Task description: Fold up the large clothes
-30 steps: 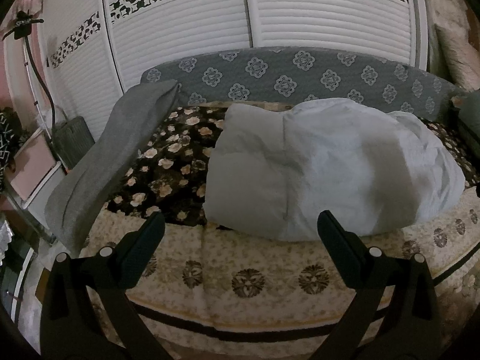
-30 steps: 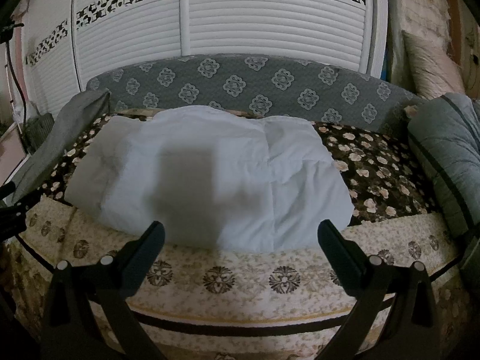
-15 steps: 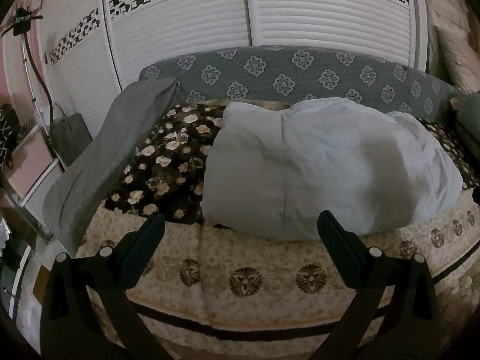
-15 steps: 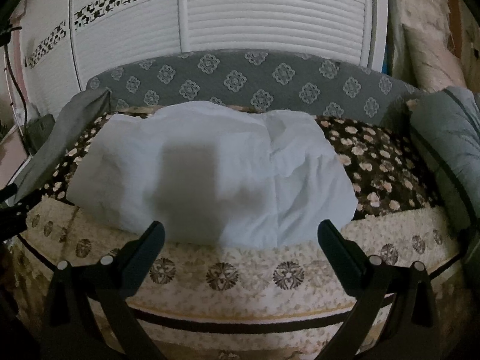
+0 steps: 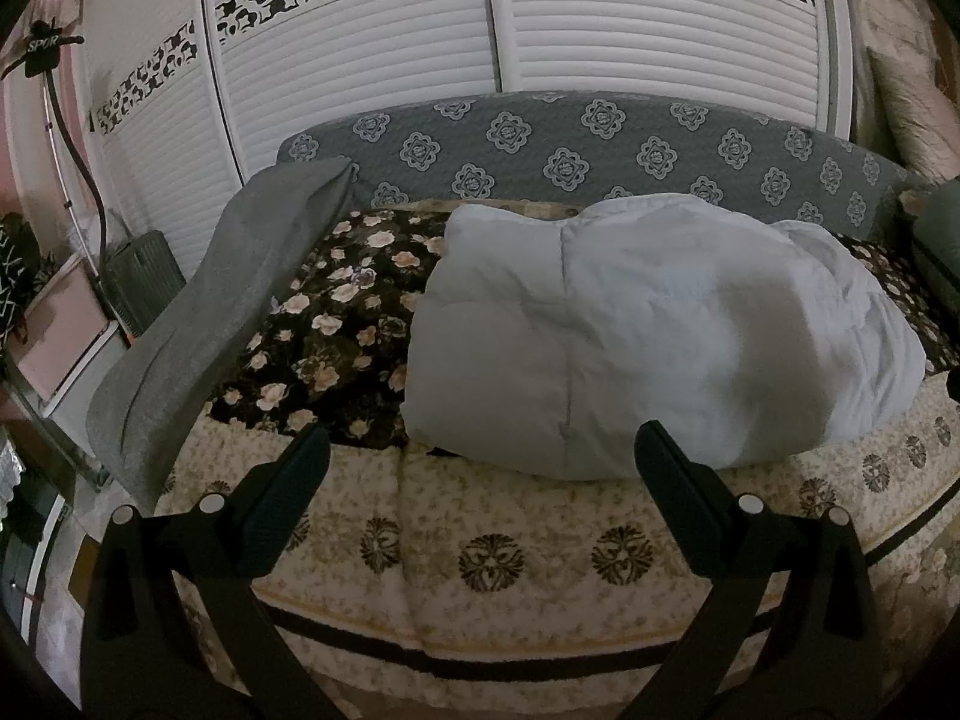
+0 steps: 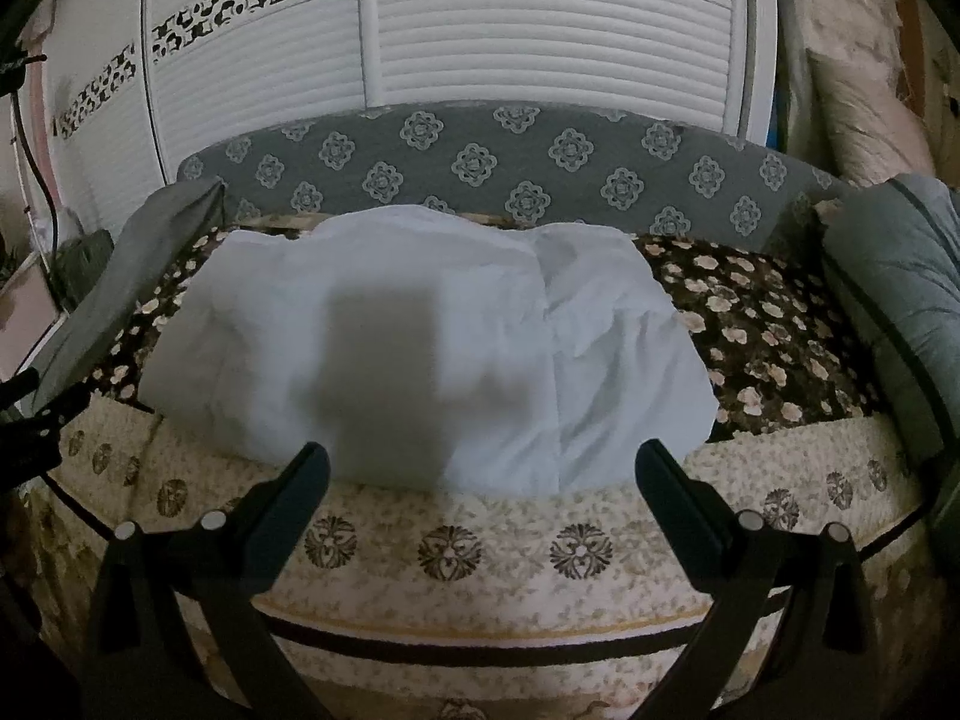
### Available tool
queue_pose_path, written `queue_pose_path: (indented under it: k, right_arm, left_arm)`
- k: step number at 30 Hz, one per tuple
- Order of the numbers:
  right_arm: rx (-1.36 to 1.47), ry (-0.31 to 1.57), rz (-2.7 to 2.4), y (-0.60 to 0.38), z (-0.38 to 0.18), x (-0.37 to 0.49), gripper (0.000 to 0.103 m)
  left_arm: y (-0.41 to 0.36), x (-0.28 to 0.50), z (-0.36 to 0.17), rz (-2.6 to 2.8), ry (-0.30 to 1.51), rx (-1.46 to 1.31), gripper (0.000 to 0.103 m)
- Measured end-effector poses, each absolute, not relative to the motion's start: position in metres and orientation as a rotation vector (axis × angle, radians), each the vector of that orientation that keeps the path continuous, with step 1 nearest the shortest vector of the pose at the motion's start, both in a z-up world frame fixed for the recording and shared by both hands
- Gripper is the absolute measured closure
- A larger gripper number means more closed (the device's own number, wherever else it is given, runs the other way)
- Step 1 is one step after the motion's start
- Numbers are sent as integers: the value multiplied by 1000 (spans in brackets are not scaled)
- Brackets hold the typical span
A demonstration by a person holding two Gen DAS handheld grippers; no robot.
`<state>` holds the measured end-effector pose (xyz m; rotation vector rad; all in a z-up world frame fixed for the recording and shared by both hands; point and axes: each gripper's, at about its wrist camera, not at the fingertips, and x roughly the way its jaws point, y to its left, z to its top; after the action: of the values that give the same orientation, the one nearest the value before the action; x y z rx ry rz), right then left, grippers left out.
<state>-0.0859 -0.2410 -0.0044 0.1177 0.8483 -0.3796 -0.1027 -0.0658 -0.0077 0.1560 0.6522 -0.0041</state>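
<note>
The left gripper (image 5: 480, 450) shows in the lower part of its own wrist view as a matte black two-finger frame. Each finger (image 5: 288, 498) is a flat, blocky paddle with a squared tip, wider than the arm behind it. Behind the paddles run angular black link bars, forked into two struts on each side. Round silver pin heads (image 5: 211, 504) sit in pairs at the joints, two per side.

The right gripper (image 6: 480, 450) has the same build in its view: black paddle fingers (image 6: 678, 498), forked struts, paired silver pins (image 6: 750, 521). No markings or cables show on either.
</note>
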Motion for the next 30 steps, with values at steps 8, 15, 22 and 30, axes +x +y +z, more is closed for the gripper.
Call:
queue_pose_path:
  k: [8,15,22,30]
  right_arm:
    - [119,848,-382,-241,-5,-86,2]
    - [118,848,-381,-240,-4,-86,2]
    - [119,850,-379,-241,-5,-86,2]
    - [119,850,-379,-240,-5,-86,2]
  left_arm:
    - [-65,-102,-8,-7,650,152,3]
    - [-65,-102,-8,-8,650,151,3]
    - [-65,-102,-9,-6,654,153,3]
    - [-65,-104,-10,0,659,150,3]
